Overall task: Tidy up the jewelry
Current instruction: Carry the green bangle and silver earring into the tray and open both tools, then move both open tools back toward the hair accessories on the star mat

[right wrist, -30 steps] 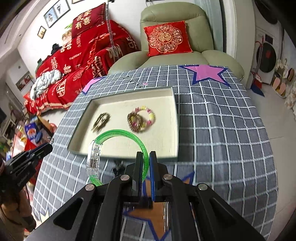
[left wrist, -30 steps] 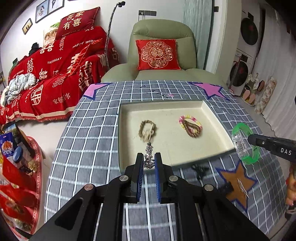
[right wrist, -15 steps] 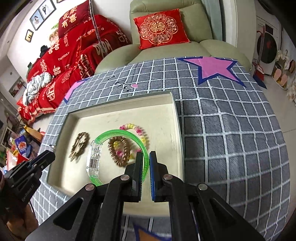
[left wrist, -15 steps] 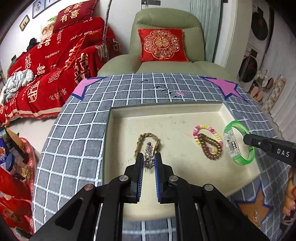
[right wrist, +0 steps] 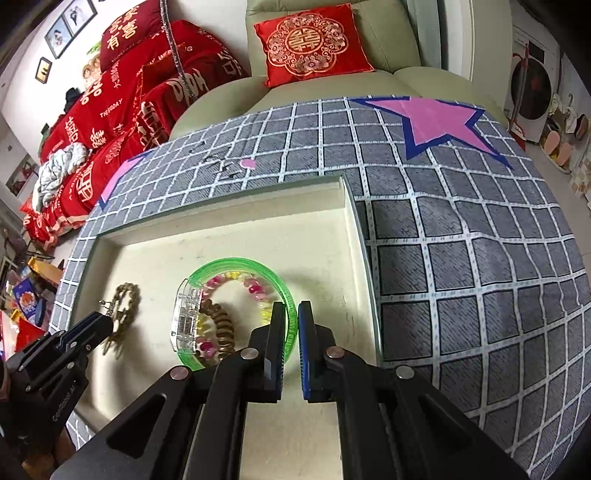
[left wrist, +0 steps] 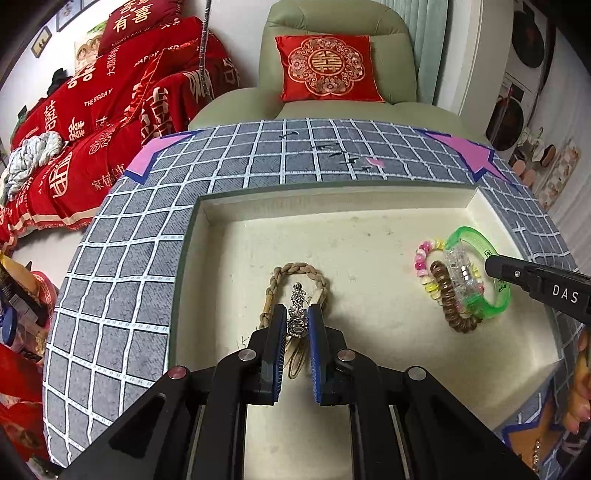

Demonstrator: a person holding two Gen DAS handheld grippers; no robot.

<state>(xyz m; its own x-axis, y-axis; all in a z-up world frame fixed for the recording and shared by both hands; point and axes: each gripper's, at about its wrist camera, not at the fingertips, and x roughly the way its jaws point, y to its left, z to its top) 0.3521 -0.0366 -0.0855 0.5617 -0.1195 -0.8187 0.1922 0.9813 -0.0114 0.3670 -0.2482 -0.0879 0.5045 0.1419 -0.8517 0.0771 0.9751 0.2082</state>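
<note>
A shallow cream rectangular tray (left wrist: 207,258) sits on a surface covered by a grey cloth with a white grid and pink stars (right wrist: 461,258). All the jewelry in view is in or over this tray.

Toward the tray's left side lies a tan braided cord bracelet (left wrist: 301,271), flat on the tray floor. The left gripper (left wrist: 297,317) is right over it, its blue-padded fingers (left wrist: 280,332) clamped on a small silver metal charm piece (left wrist: 298,306) that sticks up between them; whether the charm touches the braided bracelet below cannot be told.

Toward the tray's right side are two more pieces lying together: a bracelet of pink and yellow translucent beads (right wrist: 255,291) and a brown coiled spiral band (right wrist: 221,326), the brown one overlapping the beaded one's near edge. The right gripper (right wrist: 291,317) holds a translucent green plastic bangle with a clear block clasp (right wrist: 236,266), fingers (right wrist: 306,332) pressed together on its rim. The bangle hangs tilted over the two bracelets, ringing them in the right wrist view; in the left wrist view its clear clasp is in front of the beads, and it is unclear whether it rests on them.

Beyond the surface stand a pale green armchair (left wrist: 332,33) with a red embroidered cushion (left wrist: 328,68) and a sofa under red covers (left wrist: 92,110).
</note>
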